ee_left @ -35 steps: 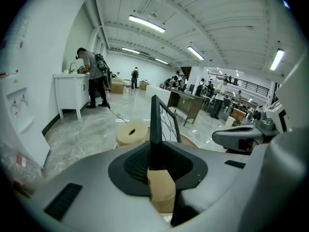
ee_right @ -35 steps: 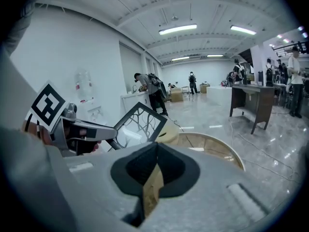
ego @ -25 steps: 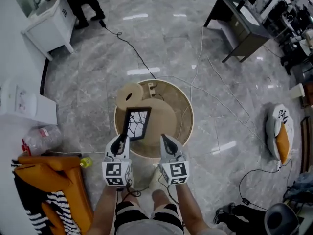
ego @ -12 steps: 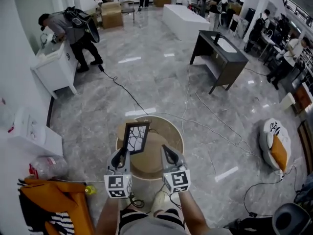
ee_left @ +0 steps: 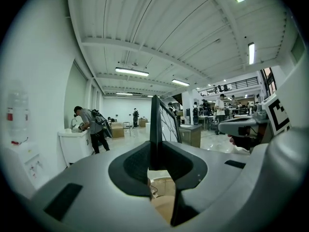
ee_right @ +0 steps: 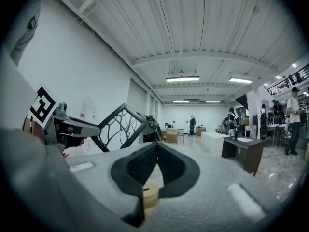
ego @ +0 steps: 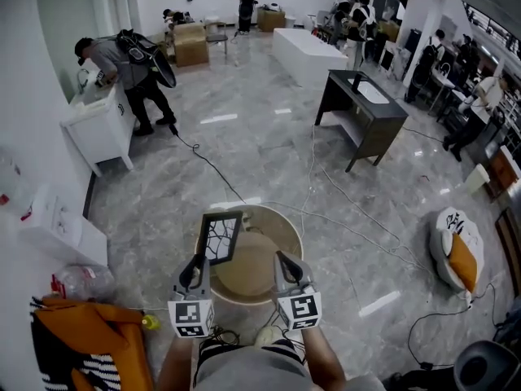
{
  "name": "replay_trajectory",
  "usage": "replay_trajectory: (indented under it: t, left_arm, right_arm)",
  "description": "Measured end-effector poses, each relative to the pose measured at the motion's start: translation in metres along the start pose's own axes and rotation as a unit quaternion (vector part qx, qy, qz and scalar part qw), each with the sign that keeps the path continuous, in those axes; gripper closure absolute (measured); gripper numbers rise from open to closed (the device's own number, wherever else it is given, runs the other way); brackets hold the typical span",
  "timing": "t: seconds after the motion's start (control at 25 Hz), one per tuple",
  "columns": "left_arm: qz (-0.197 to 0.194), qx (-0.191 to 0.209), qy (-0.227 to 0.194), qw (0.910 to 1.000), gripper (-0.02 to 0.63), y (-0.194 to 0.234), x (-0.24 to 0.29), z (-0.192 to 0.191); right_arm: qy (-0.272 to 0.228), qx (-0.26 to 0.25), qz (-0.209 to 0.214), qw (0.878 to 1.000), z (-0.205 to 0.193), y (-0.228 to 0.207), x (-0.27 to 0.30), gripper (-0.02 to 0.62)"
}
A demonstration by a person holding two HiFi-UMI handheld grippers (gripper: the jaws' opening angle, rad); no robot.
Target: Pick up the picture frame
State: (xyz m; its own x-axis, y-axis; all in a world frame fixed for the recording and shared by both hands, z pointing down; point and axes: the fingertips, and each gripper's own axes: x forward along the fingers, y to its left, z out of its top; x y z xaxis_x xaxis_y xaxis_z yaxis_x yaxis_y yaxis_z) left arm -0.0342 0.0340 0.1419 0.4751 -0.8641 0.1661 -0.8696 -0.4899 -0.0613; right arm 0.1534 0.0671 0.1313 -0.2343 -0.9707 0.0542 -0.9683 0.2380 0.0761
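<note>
The black picture frame (ego: 221,237), with a branch pattern in its pane, hangs upright above the round wooden table (ego: 286,228). My left gripper (ego: 198,261) is shut on its lower edge. In the left gripper view the frame (ee_left: 155,124) stands edge-on between the jaws. The right gripper view shows the frame (ee_right: 123,124) from the side, with the left gripper (ee_right: 72,127) under it. My right gripper (ego: 284,261) is level with the left one, to the right of the frame and apart from it, shut with nothing between its fingers.
On the table lie light wooden cut-out boards (ego: 244,267). Cables (ego: 342,194) run over the marble floor. A dark desk (ego: 362,104) stands at the back right, and a person (ego: 130,55) at a white cabinet (ego: 98,129) at the left. Orange cloth (ego: 81,332) lies at my lower left, a cushion (ego: 456,251) at the right.
Both grippers have risen, and the frame has come up off the table in the left gripper. The head view has tilted up and shows more of the room.
</note>
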Motion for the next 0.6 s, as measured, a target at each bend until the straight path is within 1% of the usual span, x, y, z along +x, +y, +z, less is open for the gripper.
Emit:
replay_trajectory:
  t: [0.12, 0.24, 0.44, 0.6]
  left_arm:
    - [0.008, 0.007, -0.004, 0.9999, 0.517, -0.001, -0.020, -0.004]
    - [0.012, 0.014, 0.000, 0.9998, 0.517, -0.005, -0.036, -0.011]
    - [0.013, 0.013, 0.014, 0.9997, 0.517, -0.006, -0.039, -0.020]
    - [0.010, 0.010, 0.021, 0.9997, 0.517, -0.006, -0.036, -0.022]
  right_arm:
    - [-0.003, 0.007, -0.005, 1.000, -0.005, 0.004, -0.020, 0.597]
    - [-0.001, 0.013, -0.009, 1.000, -0.013, 0.004, -0.035, 0.597]
    - [0.006, 0.017, -0.014, 1.000, -0.019, 0.000, -0.034, 0.597]
    - [0.008, 0.027, -0.007, 1.000, -0.020, 0.000, -0.031, 0.597]
